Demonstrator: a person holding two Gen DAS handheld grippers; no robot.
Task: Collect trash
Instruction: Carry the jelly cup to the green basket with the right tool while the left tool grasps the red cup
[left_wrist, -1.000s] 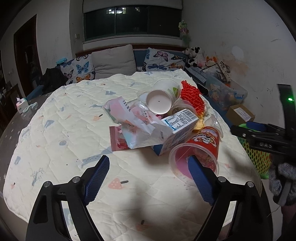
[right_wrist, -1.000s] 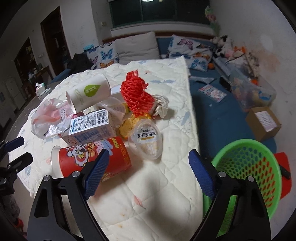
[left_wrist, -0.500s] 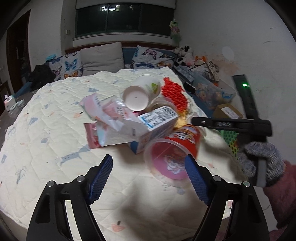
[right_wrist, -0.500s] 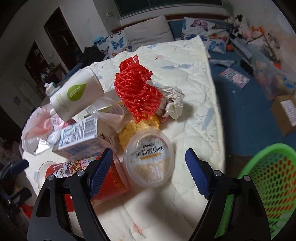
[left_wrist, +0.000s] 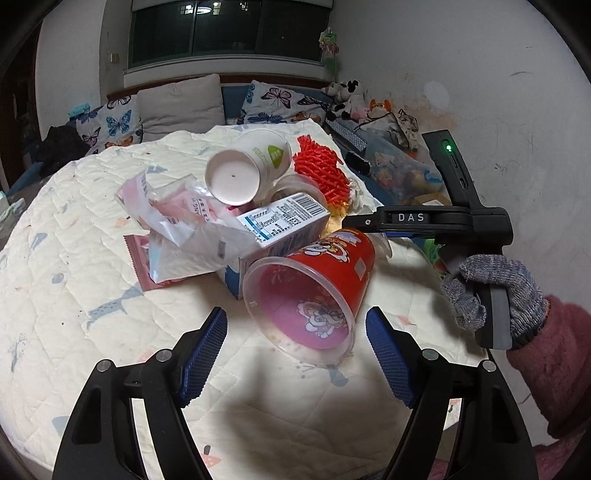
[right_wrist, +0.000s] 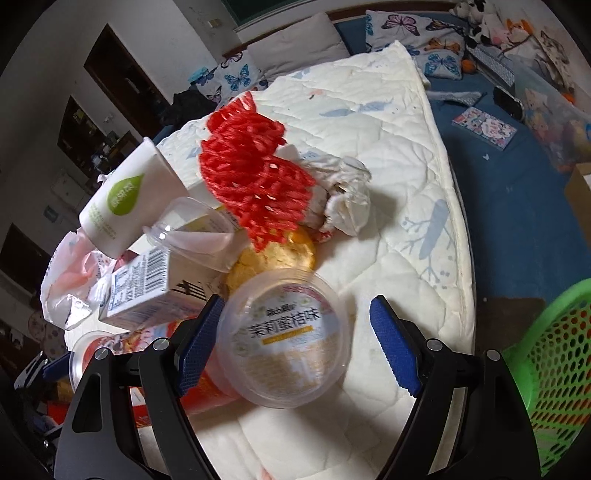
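A heap of trash lies on the quilted table. In it are a red snack cup on its side, a milk carton, a white paper cup, a red foam net and plastic wrappers. My left gripper is closing, with the red cup's open rim between its jaws and neither pad touching it. My right gripper straddles a clear lidded tub. Its left pad is close to the tub and the right pad stands apart. A crumpled tissue lies beside the net.
A green mesh basket stands on the floor past the table's right edge. A gloved hand holds the right gripper's handle. Beyond the table are butterfly pillows, toys and a clear storage box. A cardboard box sits on the blue floor.
Both grippers have come down closer to the heap and their jaws have narrowed a little. The red cup now lies between the left jaws, and the tub between the right ones.
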